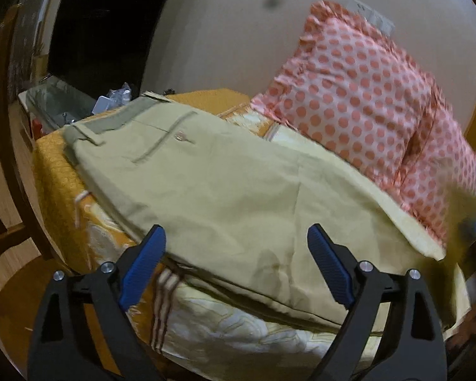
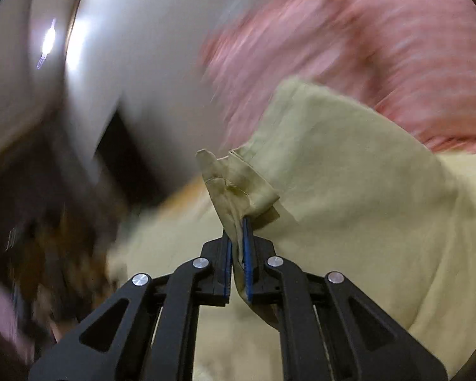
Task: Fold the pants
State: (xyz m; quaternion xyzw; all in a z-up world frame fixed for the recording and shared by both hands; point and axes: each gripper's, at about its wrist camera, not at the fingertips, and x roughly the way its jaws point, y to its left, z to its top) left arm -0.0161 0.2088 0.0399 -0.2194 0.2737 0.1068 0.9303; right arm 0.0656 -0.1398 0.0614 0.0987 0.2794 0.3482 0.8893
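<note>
Khaki pants [image 1: 225, 184] lie flat across the bed, waistband at the far left, legs running to the right. My left gripper [image 1: 236, 238] is open, its blue pads either side of the pants' near edge, holding nothing. My right gripper [image 2: 237, 231] is shut on the pants' hem [image 2: 234, 184] and holds it lifted, with the leg fabric [image 2: 349, 190] hanging from it. The right wrist view is heavily motion-blurred.
An orange patterned bedspread [image 1: 57, 184] covers the bed. A pink polka-dot pillow [image 1: 358, 95] leans on the wall at the back right, blurred in the right wrist view [image 2: 380, 47]. A cluttered tray [image 1: 60, 104] and a wooden chair [image 1: 3, 222] stand at the left.
</note>
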